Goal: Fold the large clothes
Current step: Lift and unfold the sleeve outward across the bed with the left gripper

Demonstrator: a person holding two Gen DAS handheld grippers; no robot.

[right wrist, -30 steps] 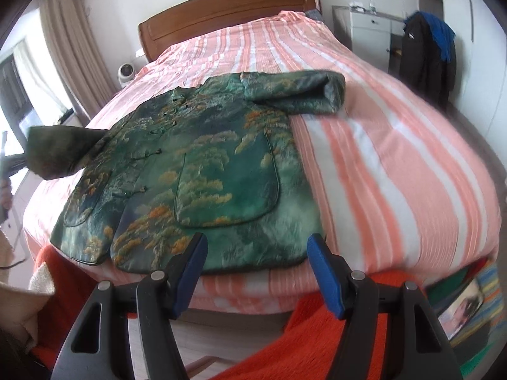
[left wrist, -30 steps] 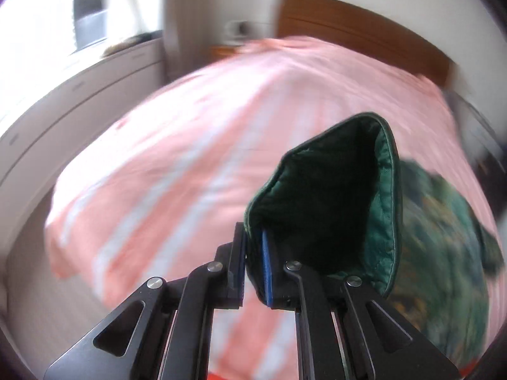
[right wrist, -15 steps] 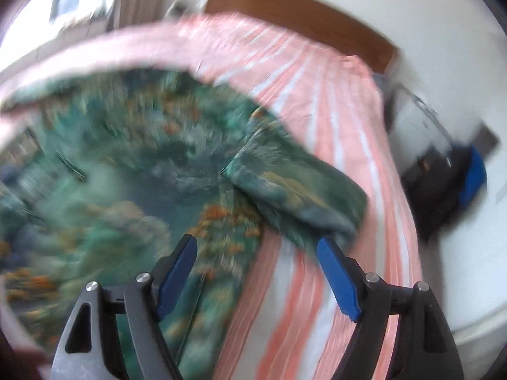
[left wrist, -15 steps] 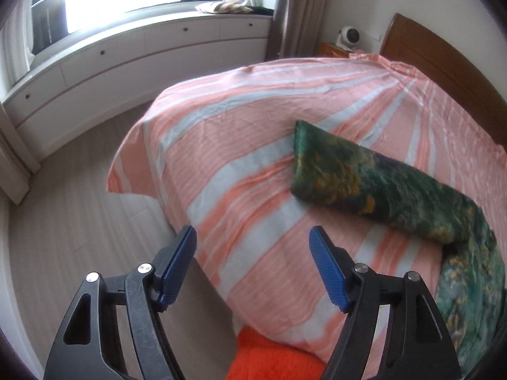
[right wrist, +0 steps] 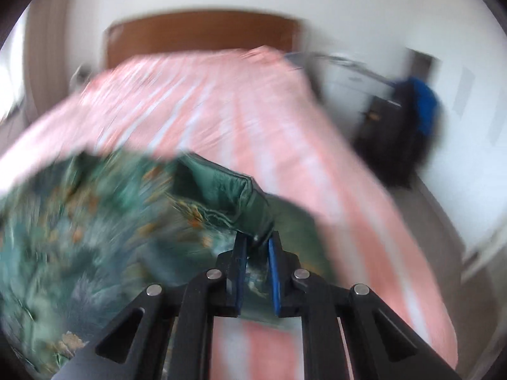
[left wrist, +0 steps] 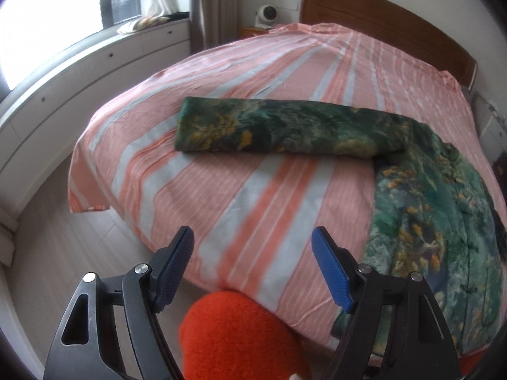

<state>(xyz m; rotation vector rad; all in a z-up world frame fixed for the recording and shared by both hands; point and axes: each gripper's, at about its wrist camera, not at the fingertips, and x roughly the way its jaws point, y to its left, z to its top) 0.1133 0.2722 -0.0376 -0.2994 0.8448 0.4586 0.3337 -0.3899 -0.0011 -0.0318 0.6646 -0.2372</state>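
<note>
- Now the green patterned jacket lies on the bed, over the striped pink sheet, towards the right side in the left wrist view.
- One sleeve stretches flat to the left from the jacket's body, across the middle of the bed, well apart from the near edge.
- Left gripper: its jaws stand wide with nothing between them, hanging over the near edge of the bed; the blue pads frame only bare sheet.
- Just below it sits something fuzzy and orange, close to the camera; what it is I cannot tell.
- Right gripper: its jaws have just closed to a narrow gap and pinch the cuff of the other sleeve, whose plain green lining shows at the opening.
- That view is blurred; the jacket's body fills its left, the wooden headboard stands far beyond, and dark and blue clothes hang at the far right.
</note>
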